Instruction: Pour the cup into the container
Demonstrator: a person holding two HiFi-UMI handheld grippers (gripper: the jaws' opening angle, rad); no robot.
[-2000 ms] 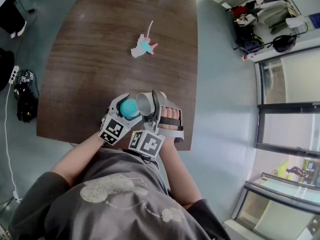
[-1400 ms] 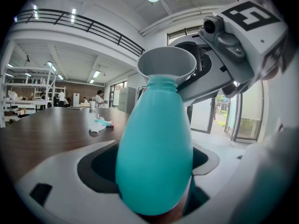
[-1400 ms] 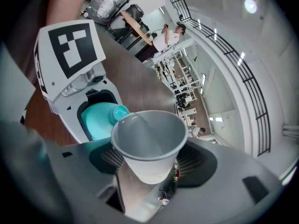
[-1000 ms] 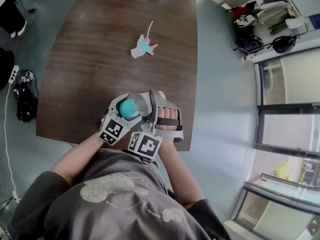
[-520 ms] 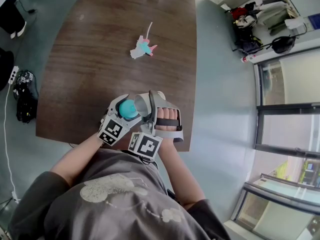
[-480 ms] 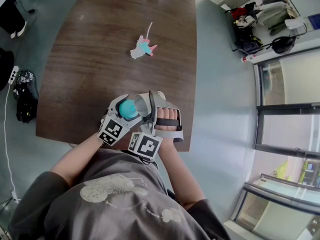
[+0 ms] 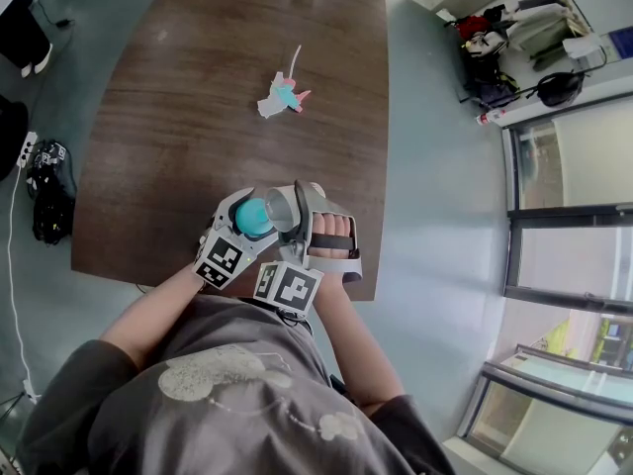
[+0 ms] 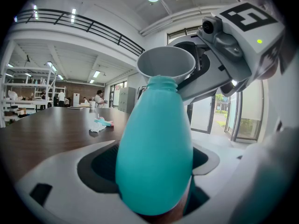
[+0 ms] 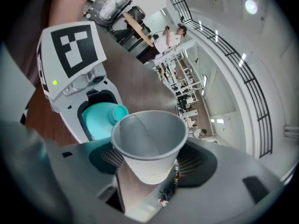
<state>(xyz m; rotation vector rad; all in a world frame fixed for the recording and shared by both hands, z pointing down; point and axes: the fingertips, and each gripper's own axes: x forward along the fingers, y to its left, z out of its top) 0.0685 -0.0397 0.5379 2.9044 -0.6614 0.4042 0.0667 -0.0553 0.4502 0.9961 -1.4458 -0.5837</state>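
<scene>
Over the near edge of the table (image 7: 148, 127), the left gripper (image 7: 245, 209) clamps the teal container (image 8: 154, 157). The right gripper (image 7: 299, 201) pinches the cup (image 9: 147, 143), tipped with its rim at the container's mouth. The cup's inside looks empty, so the pour seems about finished, and only righting the cup remains.
</scene>
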